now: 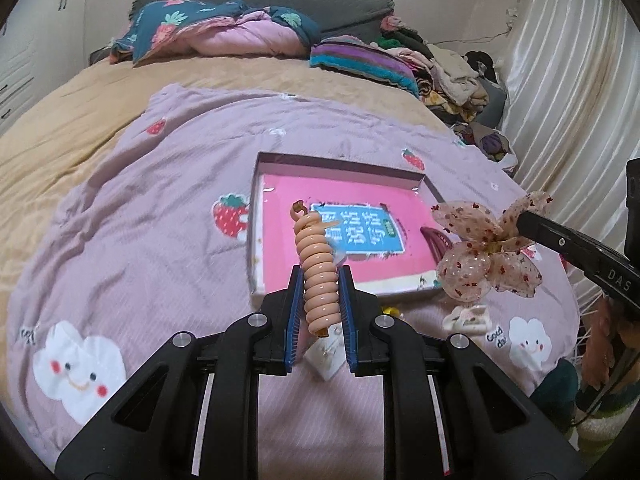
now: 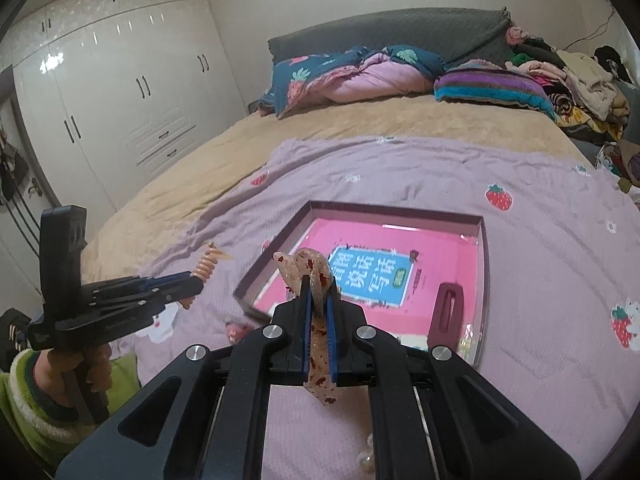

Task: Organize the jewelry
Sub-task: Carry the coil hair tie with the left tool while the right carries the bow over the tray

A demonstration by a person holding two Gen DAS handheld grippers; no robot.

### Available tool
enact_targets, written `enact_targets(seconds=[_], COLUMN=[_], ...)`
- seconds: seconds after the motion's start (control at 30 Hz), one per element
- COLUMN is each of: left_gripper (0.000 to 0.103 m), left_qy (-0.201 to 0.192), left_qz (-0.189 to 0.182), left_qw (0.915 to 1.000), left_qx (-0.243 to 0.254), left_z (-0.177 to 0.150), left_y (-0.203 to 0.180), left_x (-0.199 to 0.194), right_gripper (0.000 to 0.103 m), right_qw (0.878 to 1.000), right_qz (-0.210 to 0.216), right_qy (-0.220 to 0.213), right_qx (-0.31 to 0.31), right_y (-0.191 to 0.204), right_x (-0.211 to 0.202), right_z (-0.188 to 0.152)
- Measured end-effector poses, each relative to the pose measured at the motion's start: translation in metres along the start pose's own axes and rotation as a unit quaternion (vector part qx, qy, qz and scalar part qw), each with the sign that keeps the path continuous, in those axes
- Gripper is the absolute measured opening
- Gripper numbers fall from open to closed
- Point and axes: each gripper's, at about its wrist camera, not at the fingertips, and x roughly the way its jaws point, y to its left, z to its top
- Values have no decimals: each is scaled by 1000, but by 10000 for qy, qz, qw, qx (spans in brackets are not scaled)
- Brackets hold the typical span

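My left gripper [image 1: 320, 280] is shut on a peach spiral hair tie [image 1: 316, 264], which stands upright between the blue pads above the lilac quilt. My right gripper [image 2: 318, 292] is shut on a sheer pink bow with red specks [image 2: 306, 266]. That bow [image 1: 486, 250] hangs from the right gripper's fingers [image 1: 560, 240] at the right of the left wrist view. Ahead lies a shallow box lid [image 1: 340, 160] with a pink book inside and a dark red hair clip [image 2: 446, 316] on it. The left gripper [image 2: 192, 282] with the spiral tie [image 2: 206, 268] shows at the left of the right wrist view.
A white hair claw [image 1: 466, 318] and a small card [image 1: 326, 354] lie on the quilt [image 1: 160, 240] near the lid's front edge. White pearls [image 2: 366, 460] lie below the right gripper. Pillows and a clothes pile sit at the bed's head, a wardrobe [image 2: 100, 100] to the left, and a curtain [image 1: 560, 100] on the right.
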Motion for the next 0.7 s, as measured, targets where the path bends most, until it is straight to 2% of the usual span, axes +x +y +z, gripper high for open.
enact_targets(seconds=[0.27, 0.7], left_gripper=[11, 11], left_qy=[-9, 125], left_qz=[-107, -336], left_qw=[9999, 9992], left_qx=[134, 160], left_z=[15, 28], left_y=[-17, -43], left_x=[20, 61], right_gripper=[6, 6], right_qw=[9996, 9965], right_qz=[-230, -529], right_qy=[-116, -253], right_qx=[74, 602], right_y=[-18, -67], right_x=[3, 6], right_z=[13, 22])
